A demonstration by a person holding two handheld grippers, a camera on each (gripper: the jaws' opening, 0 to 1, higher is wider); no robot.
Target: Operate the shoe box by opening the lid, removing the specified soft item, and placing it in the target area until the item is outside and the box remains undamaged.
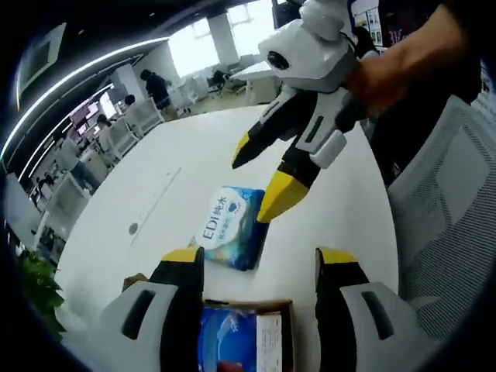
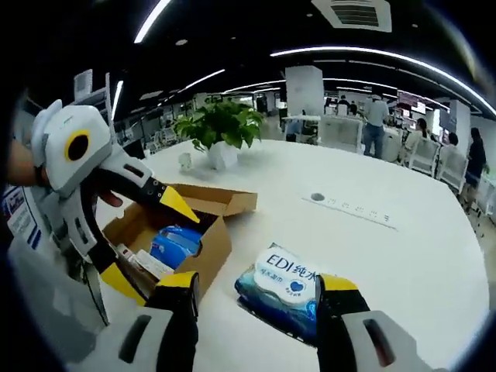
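Note:
A soft tissue pack (image 1: 231, 221), blue and white with "EDI" print, lies flat on the white table (image 1: 155, 194) just beyond the open cardboard shoe box (image 1: 248, 304). In the right gripper view the pack (image 2: 287, 287) rests between my right gripper's (image 2: 260, 285) open, empty jaws. The right gripper (image 1: 256, 182) hovers open over the pack's far edge. My left gripper (image 1: 260, 263) is open above the box, nothing held. From the other side, the left gripper (image 2: 151, 246) hangs over the box (image 2: 213, 248), whose lid (image 2: 221, 200) is folded back. Another blue pack (image 2: 174, 244) lies inside.
A potted plant (image 2: 221, 128) stands on the table behind the box. A round cable port (image 2: 318, 197) sits mid-table. A mesh office chair (image 1: 457, 217) is at the table's edge. A person's hand (image 1: 387, 70) holds the right gripper. Desks and people fill the office behind.

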